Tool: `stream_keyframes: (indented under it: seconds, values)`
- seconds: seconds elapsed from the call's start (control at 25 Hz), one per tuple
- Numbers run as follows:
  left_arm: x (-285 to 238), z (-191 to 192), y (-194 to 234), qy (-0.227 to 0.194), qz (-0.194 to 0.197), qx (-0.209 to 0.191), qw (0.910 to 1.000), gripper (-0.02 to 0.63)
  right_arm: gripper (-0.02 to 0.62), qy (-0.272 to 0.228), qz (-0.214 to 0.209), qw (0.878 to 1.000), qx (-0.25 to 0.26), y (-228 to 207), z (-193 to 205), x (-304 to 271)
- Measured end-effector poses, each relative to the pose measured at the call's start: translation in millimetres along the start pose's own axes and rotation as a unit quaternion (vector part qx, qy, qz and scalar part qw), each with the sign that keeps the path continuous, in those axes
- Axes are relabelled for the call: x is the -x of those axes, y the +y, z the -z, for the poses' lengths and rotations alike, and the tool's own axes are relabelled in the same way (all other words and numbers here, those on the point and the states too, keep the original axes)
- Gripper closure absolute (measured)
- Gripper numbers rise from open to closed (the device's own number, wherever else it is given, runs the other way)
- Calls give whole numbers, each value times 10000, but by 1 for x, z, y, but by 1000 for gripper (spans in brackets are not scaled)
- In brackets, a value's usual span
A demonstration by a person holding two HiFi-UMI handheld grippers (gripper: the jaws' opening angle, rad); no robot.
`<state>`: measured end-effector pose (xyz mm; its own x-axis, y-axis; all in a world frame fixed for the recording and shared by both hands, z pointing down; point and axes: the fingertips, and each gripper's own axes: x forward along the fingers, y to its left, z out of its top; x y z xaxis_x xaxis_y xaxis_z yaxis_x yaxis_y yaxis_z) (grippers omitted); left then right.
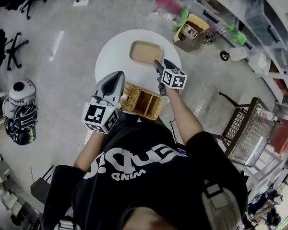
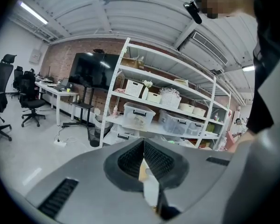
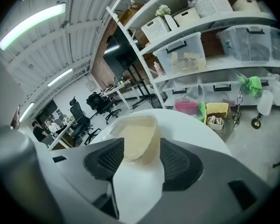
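I am aiming my open right gripper [image 1: 161, 64] at the tray [image 1: 145, 51], not yet gripping it, while my closed, empty left gripper [image 1: 118, 76] is hovering beside the basket [image 1: 143, 104].

The round white table [image 1: 113, 56] carries a shallow beige tray [image 1: 146, 52] toward 12 o'clock and a wicker basket [image 1: 141, 101] at its 6 o'clock edge.

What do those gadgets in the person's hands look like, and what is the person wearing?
The left tongs and right tongs both have smooth grey shells with black ribbed pads inside. Each carries a cube printed with black-and-white square markers. The person wears a black short-sleeved T-shirt with white lettering.
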<state>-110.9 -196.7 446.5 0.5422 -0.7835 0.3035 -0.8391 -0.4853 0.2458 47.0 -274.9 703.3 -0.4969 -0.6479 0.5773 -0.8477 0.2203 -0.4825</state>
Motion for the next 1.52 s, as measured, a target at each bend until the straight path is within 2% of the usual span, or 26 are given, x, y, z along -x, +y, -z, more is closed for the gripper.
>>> stream_keyframes:
  seconds: [0.44, 0.68, 1.0, 1.28, 1.52]
  values:
    - [1, 11, 3, 167, 6, 49, 9998, 607, 398, 15, -178, 9994, -309, -2, 7, -8]
    - [-2, 12, -1, 186, 52, 46, 9998, 607, 448, 27, -365, 9988, -330, 5, 9, -4]
    - [-17, 15, 5, 189, 114, 89, 9997, 607, 465, 90, -341, 9985, -414, 1, 7, -14]
    - [10, 3, -18, 62, 112, 40, 9999, 607, 496, -34, -292, 9987, -412, 17, 6, 22]
    - [-5, 9, -10, 32, 143, 55, 9999, 607, 516, -176, -318, 9981, -489, 10, -2, 16]
